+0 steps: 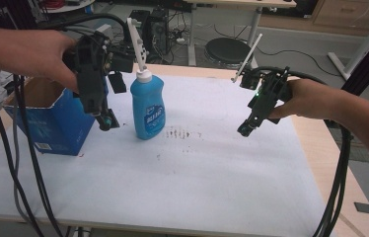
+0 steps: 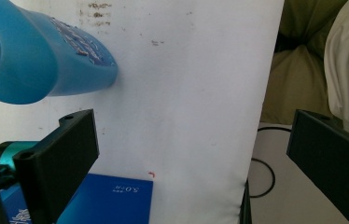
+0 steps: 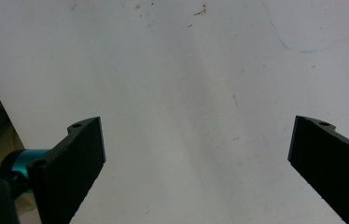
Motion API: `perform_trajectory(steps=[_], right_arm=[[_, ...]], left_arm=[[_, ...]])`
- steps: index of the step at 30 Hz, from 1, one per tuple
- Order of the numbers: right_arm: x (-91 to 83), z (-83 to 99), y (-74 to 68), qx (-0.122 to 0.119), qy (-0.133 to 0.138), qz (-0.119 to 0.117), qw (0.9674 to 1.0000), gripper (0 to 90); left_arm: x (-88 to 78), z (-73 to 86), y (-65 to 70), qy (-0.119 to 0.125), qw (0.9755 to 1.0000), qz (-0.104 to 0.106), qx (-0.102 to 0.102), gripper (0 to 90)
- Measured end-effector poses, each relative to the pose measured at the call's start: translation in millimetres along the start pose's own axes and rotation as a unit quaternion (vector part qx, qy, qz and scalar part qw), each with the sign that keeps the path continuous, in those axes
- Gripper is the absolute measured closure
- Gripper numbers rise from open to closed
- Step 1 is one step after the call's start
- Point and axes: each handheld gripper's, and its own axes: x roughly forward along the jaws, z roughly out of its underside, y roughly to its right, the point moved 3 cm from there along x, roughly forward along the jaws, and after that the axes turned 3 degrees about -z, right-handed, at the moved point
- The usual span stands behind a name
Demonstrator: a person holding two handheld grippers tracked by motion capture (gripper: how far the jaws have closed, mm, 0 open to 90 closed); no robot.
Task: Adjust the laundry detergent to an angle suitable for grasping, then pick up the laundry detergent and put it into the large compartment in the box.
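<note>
**Inspector A:** What stood on the desk point(image 1: 212, 187) at the moment of inspection?

**Inspector B:** A blue plastic bottle with a white cap point(image 1: 147, 109) stood upright on the white sheet covering the desk, toward the left of the far half in the high view. A blue cardboard box with an open top point(image 1: 56, 121) sat at the sheet's left edge, near the bottle but apart from it. A patch of small brown specks point(image 1: 178, 133) marked the sheet just right of the bottle's base.

**Inspector A:** And the left gripper point(image 1: 106, 120)?

**Inspector B:** It hung between box and bottle, pointing down, close beside the bottle without touching it. In the left gripper view its black fingers point(image 2: 60, 154) stood wide apart with nothing between them; the bottle lay across the upper left corner, clear of both fingers, and the box's blue face showed at the bottom.

**Inspector A:** The right gripper point(image 1: 247, 127)?

**Inspector B:** It was held above the sheet's right half, angled down and leftward, well apart from the bottle. In the right gripper view its fingers point(image 3: 74, 163) were likewise spread wide, with bare white sheet between them and nothing gripped.
</note>
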Motion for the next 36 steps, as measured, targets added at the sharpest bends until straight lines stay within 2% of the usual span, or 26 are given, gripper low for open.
perform_trajectory(steps=[12, 27, 36], right_arm=[[-1.6, -2.4, -2.0, -0.008, 0.006, -0.002, 0.9999, 2.9], [-6.4, 2.1, -4.4, -0.003, 0.01, 0.002, 0.9999, 2.9], [-9.3, 2.3, -7.9, -0.006, 0.015, 0.003, 0.9999, 2.9]], left_arm=[[-3.3, -1.9, 4.1, -0.007, 1.0, -0.005, -0.002, 2.2], [-3.2, -5.1, 7.0, -0.008, 0.9999, -0.008, 0.0, 2.2], [-6.0, -4.6, 7.5, -0.009, 0.9999, -0.013, -0.007, 2.1]])
